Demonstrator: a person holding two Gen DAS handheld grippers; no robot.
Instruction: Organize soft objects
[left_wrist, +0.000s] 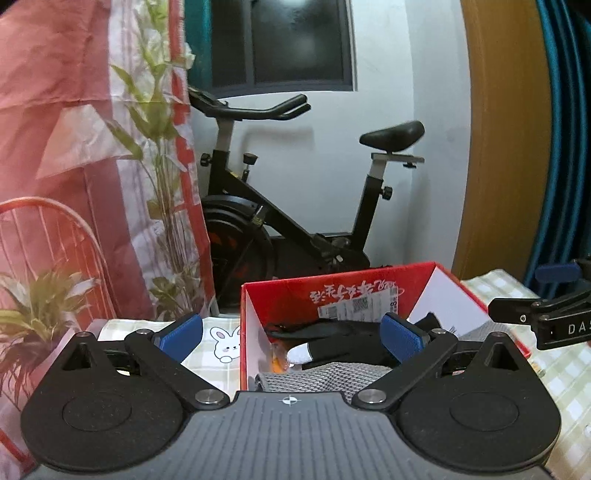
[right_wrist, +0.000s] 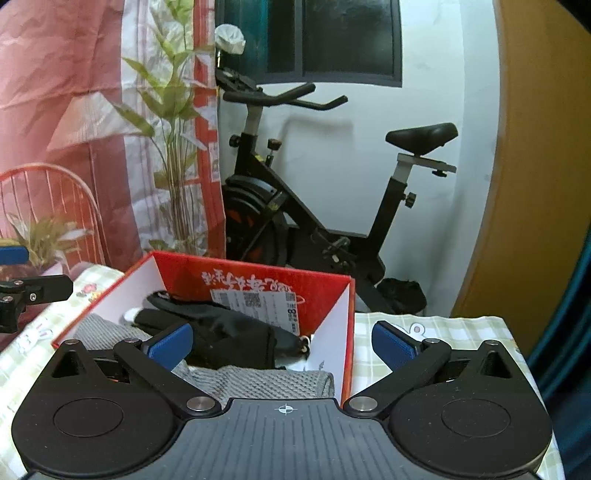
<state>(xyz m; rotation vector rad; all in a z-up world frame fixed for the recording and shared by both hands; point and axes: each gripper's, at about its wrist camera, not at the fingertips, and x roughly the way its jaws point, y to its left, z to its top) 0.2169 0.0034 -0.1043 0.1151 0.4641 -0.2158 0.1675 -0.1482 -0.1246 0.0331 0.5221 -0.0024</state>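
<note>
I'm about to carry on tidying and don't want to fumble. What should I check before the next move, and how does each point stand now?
1. Left claw open, empty: ok.
2. Right claw open, empty: ok.
3. Black glove inside the red box: ok.
4. Grey knitted cloth inside the box: ok.
5. Box fully on the checked tablecloth: ok.
6. More soft items waiting outside the box: cannot tell.

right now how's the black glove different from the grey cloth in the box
The black glove is smooth and dark with a white fingertip; the grey cloth is knitted and pale. The glove lies on top, toward the back wall; the cloth sits beneath it, nearer the cameras. Both are inside the red box, held by neither gripper.
</note>
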